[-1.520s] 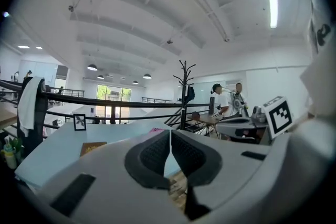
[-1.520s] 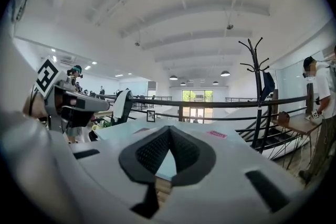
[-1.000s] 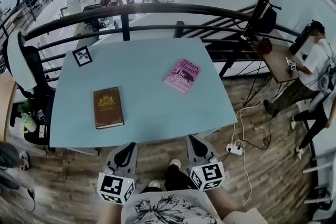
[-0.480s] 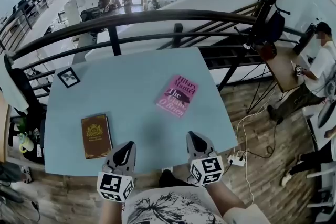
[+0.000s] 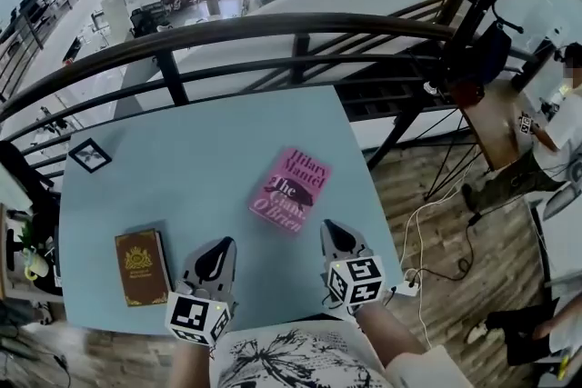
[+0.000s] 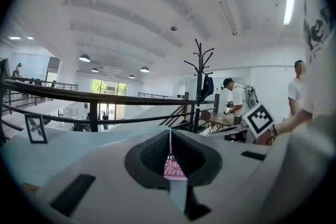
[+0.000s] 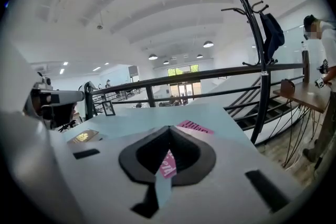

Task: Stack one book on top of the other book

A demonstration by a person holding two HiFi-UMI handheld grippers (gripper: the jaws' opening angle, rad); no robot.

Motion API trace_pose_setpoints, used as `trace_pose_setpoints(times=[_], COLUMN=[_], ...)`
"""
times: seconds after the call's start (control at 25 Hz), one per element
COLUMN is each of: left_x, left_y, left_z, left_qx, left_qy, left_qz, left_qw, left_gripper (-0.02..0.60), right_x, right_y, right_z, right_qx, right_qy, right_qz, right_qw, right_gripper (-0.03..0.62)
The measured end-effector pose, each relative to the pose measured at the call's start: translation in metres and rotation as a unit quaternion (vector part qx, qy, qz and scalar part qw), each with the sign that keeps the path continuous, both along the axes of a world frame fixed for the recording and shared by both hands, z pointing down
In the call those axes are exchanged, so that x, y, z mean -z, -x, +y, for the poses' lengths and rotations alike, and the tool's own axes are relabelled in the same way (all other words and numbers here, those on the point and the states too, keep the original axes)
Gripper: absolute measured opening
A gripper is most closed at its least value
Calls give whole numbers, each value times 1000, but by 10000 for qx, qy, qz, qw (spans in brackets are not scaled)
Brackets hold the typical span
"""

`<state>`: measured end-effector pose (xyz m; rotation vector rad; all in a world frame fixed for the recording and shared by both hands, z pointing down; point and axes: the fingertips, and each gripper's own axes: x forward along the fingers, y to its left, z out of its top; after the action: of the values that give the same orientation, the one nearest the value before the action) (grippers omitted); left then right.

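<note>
Head view: left tool (image 5: pixel 218 250) and right tool (image 5: pixel 333 230) now overhang table (image 5: pixel 209 150)

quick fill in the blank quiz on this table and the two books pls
1. The pink book lies flat on the ___ table.
2. In the head view, the brown book lies to the pink book's ___.
3. The fingers of the left gripper and the right gripper are ___, holding nothing.
Missing words: blue; left; shut

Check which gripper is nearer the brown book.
Left. Left gripper sits just right of the brown book, apart from it; right gripper is farther right, near the pink book.
</note>
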<state>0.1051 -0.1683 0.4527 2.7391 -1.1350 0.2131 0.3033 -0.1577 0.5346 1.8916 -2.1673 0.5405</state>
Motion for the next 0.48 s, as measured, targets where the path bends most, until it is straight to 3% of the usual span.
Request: trace_pose_setpoints(times=[0.24,0.36,0.44,0.48], left_x=[-8,-15,-21,-25], left_y=[-19,-26,-30,-31], left_z=[-32,-47,-57,-61], left_qx=[-7,20,33,36], left_qy=[27,54,58,68], left_qz=[-17,15,-12,-26], left_qw=[10000,10000,10000,10000], left_gripper=[14,14,14,14], right_x=[-49,-74,-91,-100], right_y=[-18,-27,-29,-29], right_z=[-34,-48,-58,-63], right_qx=[-38,-133,-141,-170], right_qy=[601,993,1288,1432], right_qz=[-386,-837,-1261,-1429], right_qw=[9974,9914,9835,9792], right_gripper=[-11,-9,141,146])
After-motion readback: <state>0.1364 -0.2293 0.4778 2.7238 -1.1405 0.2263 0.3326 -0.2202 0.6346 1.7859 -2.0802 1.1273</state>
